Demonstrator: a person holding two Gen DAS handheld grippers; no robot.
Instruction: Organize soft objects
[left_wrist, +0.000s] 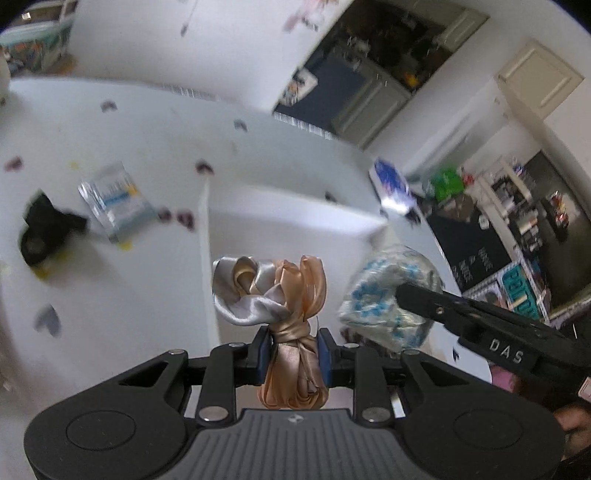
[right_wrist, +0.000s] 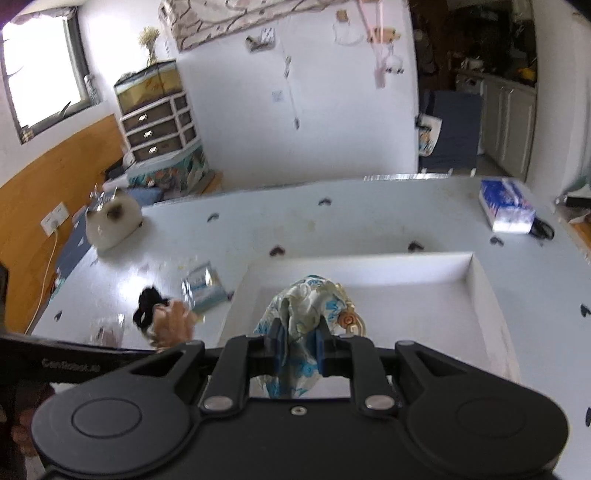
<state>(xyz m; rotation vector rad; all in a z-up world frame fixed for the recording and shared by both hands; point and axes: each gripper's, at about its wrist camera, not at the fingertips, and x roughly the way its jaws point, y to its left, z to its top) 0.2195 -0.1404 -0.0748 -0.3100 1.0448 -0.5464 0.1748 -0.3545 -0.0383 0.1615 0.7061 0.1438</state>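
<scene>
Nearest to the left wrist camera, the left gripper (left_wrist: 294, 350) is closed narrow on the waist of a satin bow (left_wrist: 273, 299), peach and silver in colour. Its blue pads press the knotted middle from both sides, the loops stand up and away from the camera, and a peach tail hangs down below the jaws. So its long axis runs about along the gripper's own pointing line, loops toward the white tray (left_wrist: 288, 218). I judge this bow very light, soft and slippery; the knot is the thickest and firmest part, so that is the good place to hold it, because a loop alone could slide out. Further left on the tabletop (left_wrist: 110, 295) lie a black soft item (left_wrist: 44, 229) and a small plastic packet (left_wrist: 114, 201), near each other. More to the right, the right gripper (right_wrist: 298, 343) is fully closed on a bunched cloth with blue flower print (right_wrist: 306, 310), above the near part of the tray (right_wrist: 480, 288). This cloth sticks up in front of the jaws and also hangs below them, so its long axis is roughly upright. A round gold-coloured ornament (right_wrist: 349, 319) sits just beside its right edge; what it is attached to I cannot tell. The cloth looks light and limp and will probably fall in a heap when released.
</scene>
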